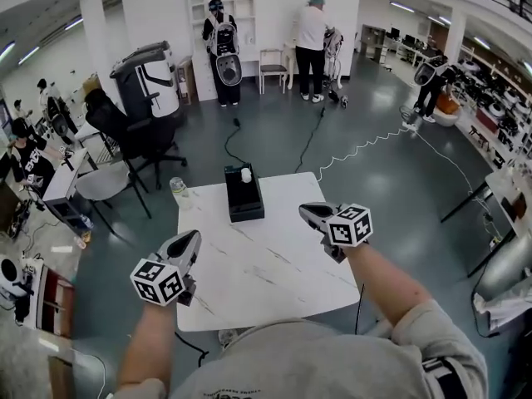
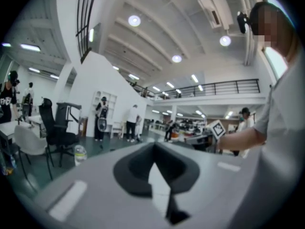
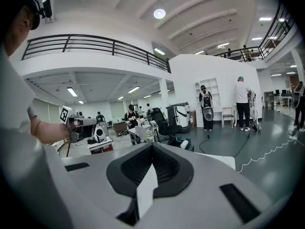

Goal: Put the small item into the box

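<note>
A black box stands at the far edge of the white marble table. A small white item sits at the box's far end. My left gripper hovers over the table's near left edge, jaws shut with nothing between them. Over the right side hangs my right gripper, also shut and empty. Both are well short of the box. In the left gripper view the jaws meet over the tabletop. In the right gripper view the closed jaws point toward the box.
A clear water bottle stands at the table's far left corner. An office chair and desks are to the left. Cables run across the floor beyond the table. Several people stand farther back in the hall.
</note>
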A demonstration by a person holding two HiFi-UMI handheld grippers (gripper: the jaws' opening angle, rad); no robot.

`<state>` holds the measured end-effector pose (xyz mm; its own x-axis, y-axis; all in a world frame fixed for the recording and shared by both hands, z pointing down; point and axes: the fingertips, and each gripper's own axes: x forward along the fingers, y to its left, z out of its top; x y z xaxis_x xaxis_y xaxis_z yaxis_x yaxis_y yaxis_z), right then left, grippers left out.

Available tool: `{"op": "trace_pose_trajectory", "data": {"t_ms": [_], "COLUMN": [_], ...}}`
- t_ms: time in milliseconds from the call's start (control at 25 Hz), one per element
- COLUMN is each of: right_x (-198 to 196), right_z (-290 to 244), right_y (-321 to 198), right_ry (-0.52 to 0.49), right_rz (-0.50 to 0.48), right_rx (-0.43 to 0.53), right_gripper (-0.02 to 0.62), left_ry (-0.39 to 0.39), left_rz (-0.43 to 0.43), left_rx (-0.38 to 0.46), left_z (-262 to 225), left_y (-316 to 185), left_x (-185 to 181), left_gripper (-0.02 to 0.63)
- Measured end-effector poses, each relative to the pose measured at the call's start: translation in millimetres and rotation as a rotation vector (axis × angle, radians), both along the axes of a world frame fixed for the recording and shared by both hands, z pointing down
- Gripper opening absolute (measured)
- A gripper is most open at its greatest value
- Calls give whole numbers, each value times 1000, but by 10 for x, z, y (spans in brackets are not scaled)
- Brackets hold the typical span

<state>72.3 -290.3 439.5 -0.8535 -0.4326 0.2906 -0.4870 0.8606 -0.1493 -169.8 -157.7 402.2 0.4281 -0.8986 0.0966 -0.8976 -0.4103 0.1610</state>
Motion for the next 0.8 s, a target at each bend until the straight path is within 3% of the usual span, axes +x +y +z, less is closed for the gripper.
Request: {"op": "trace_pose_trajectory", "data": {"t_ms": [400, 800], "right_x": [208, 265], "right_z": [0, -99], "right_y": [440, 574], "right_ry": [-52, -87], "right_rz": [-60, 11], "right_rx": [-27, -33], "right_gripper": [6, 6], "left_ry": [9, 28], "left_rz": [-8, 62], "left_rx": [17, 35], "left_z": [-194, -270], "left_y": [484, 513], "left_x": [680, 640], "left_gripper": [5, 5]}}
